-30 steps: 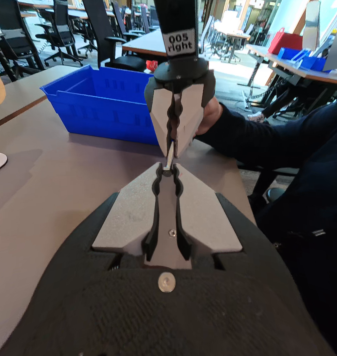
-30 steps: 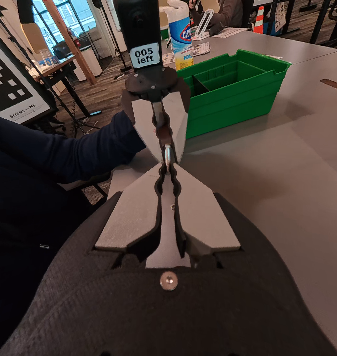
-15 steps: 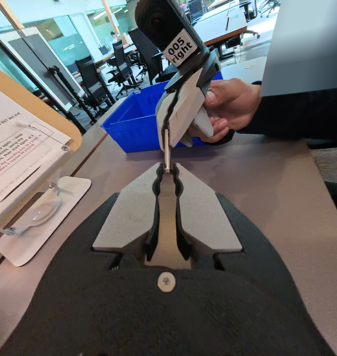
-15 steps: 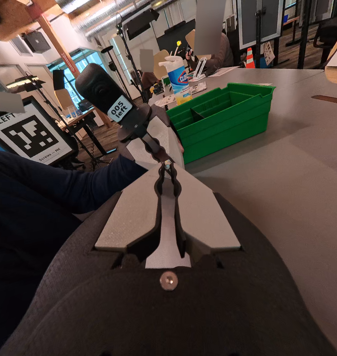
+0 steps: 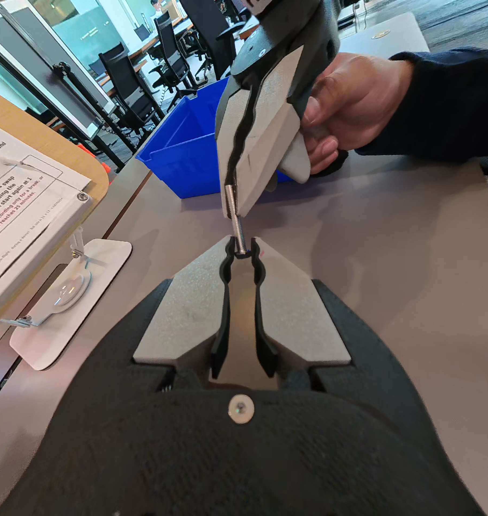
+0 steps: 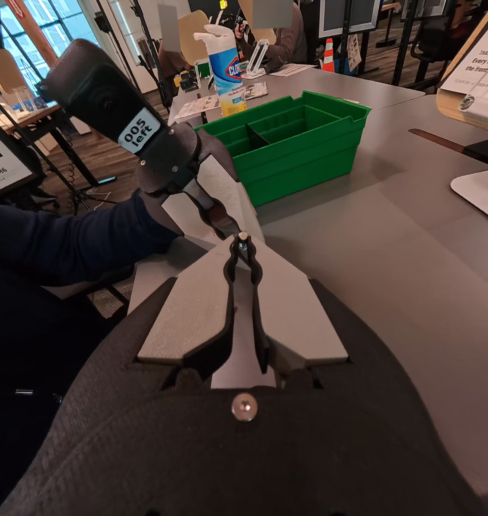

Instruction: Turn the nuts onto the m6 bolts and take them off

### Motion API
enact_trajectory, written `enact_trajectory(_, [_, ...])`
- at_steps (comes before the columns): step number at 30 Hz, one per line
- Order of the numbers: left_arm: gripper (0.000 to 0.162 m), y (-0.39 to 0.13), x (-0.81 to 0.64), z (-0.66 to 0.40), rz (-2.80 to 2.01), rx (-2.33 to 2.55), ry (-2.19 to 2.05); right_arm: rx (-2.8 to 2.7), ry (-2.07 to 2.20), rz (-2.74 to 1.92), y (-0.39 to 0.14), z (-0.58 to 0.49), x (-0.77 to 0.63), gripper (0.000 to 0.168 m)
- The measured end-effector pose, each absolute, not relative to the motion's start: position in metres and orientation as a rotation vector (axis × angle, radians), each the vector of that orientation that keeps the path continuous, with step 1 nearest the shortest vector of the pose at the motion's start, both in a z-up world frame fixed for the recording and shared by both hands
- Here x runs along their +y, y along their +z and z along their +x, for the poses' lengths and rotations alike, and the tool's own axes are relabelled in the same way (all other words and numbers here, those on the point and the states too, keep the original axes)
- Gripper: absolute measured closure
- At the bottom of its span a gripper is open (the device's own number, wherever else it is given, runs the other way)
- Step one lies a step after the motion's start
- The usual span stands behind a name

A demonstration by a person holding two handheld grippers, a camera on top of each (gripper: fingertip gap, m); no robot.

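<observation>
A silver M6 bolt runs between the two grippers above the grey table. My right gripper is shut on the bolt near its head. In the left wrist view it leans in from the upper right, held by a hand. My left gripper is shut on a small nut at the bolt's threaded end. In the right wrist view the left gripper comes in from the upper left, with its tips partly hidden behind my right fingers.
A blue bin stands behind the right gripper. A green divided bin stands behind the left gripper, with a spray bottle beyond it. An instruction sheet on a stand is at the left, and a white stand base is at the right. My left and right fingertips are right by each other. The white stand base is about equally far from each gripper, around 35 centimetres. The left camera catches it too, in the left wrist view.
Both grippers have swung and tilted around the bolt. The right gripper now leans in from the upper right, the left from the upper left. Both holds are unchanged.
</observation>
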State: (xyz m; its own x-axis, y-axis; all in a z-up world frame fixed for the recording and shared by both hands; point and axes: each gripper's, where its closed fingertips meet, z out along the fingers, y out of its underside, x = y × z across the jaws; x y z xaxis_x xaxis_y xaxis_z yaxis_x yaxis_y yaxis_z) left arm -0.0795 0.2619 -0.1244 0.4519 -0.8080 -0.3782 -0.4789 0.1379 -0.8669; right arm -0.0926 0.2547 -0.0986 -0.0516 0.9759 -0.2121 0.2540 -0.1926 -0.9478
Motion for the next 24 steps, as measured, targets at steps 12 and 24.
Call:
enact_trajectory(12, [0.154,-0.1168,0.2611,-0.0801,-1.512,1.127,-0.430,-1.354,1.295,-1.506,-0.1007,-0.0964,0.2533,0.166])
enact_trajectory(24, [0.159,-0.1204,0.2636,-0.0807,-1.542,1.124,-0.439,-1.354,1.258,-1.497,-0.1010,-0.0966,0.2553,0.166])
